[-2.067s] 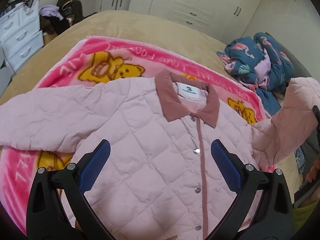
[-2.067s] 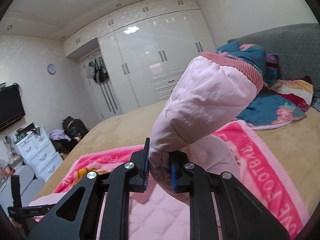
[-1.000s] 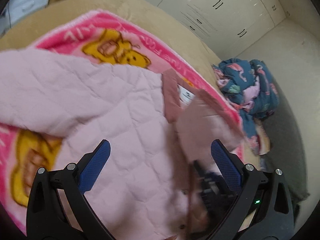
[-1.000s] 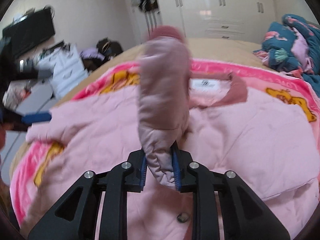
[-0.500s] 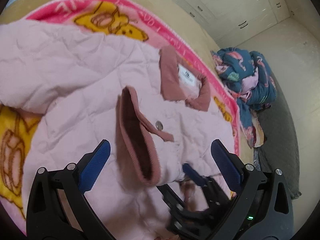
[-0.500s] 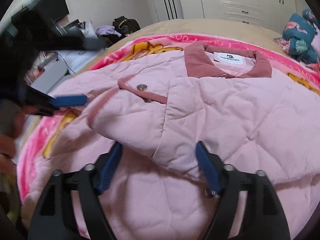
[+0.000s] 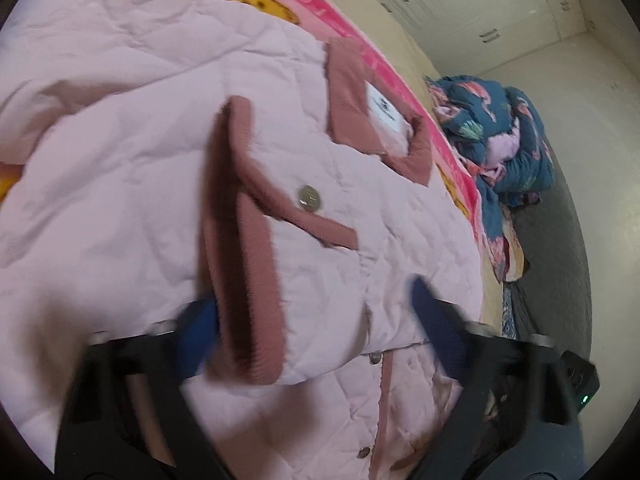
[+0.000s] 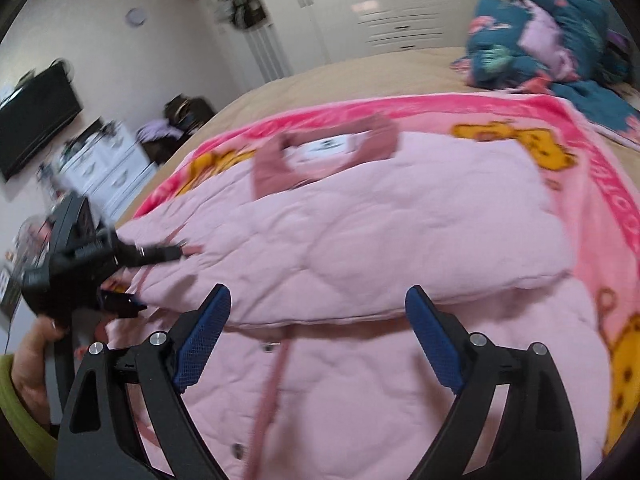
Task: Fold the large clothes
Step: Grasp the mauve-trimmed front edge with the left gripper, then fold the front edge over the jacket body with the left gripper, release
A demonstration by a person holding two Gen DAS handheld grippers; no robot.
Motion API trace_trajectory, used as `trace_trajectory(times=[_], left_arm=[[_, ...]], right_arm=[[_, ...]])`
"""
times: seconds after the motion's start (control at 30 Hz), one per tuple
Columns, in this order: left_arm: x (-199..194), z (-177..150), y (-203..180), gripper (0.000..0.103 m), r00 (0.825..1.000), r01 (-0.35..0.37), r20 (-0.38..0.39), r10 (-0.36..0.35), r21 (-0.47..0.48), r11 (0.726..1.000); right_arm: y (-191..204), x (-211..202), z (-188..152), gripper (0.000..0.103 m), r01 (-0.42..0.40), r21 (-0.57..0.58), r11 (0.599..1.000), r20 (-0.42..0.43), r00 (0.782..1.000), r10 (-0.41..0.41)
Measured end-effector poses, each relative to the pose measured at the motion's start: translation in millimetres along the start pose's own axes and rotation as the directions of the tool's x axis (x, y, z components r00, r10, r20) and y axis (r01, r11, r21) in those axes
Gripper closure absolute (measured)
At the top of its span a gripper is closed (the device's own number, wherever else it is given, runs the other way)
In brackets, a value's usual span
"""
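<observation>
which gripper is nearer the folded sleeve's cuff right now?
Left. The left gripper has the cuff between its open fingers, at the left one. The right gripper sits open over the sleeve's upper part, away from the cuff.

My left wrist camera looks forward between the fingers of my left hand-held gripper (image 7: 316,320), close above the pink jacket (image 7: 140,208), tilted down and angled towards the blue bedding pile (image 7: 500,140) and the wardrobe wall. My right wrist camera sits a little higher behind my right hand-held gripper (image 8: 316,340), facing across the bed (image 8: 340,76) towards the wardrobe (image 8: 400,8). Both views share the jacket's collar, the pink blanket (image 8: 592,168) and the bedding pile.
</observation>
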State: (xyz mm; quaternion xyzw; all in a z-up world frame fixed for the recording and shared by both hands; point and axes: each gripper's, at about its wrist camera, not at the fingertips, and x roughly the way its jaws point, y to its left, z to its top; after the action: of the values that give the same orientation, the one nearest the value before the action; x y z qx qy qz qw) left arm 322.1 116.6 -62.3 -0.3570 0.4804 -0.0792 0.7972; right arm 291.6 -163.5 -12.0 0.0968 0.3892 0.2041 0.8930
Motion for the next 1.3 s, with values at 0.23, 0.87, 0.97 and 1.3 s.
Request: trace_trajectory(times=[0.23, 0.87, 0.97, 1.3], left_arm=[[-12.3, -6.0, -40.9, 0.087, 0.984, -0.150, 0.133, 0.119, 0.255, 0.955], [-11.7, 34.2, -37.3, 0.088, 0.929, -0.329, 0.278, 0.244, 0.317, 0.890], [-12.1, 33.0, -25.4, 0.088, 0.932, -0.325, 0.266, 0.247, 0.304, 0.896], [7.3, 29.3, 1.6, 0.086, 0.934, -0.348, 0.195, 0.301, 0.298, 0.889]], right_arm=[[-46.7, -10.1, -4.6, 0.015, 0.099, 0.084, 0.991, -0.020, 0.995, -0.098], [-62.2, 1.2, 43.6, 0.015, 0.139, 0.103, 0.985, 0.051, 0.988, -0.145], [-58.8, 11.2, 50.2, 0.015, 0.144, 0.088, 0.986, 0.043, 0.988, -0.148], [-57.8, 52.1, 59.1, 0.015, 0.192, 0.043, 0.980, -0.041, 0.981, -0.191]])
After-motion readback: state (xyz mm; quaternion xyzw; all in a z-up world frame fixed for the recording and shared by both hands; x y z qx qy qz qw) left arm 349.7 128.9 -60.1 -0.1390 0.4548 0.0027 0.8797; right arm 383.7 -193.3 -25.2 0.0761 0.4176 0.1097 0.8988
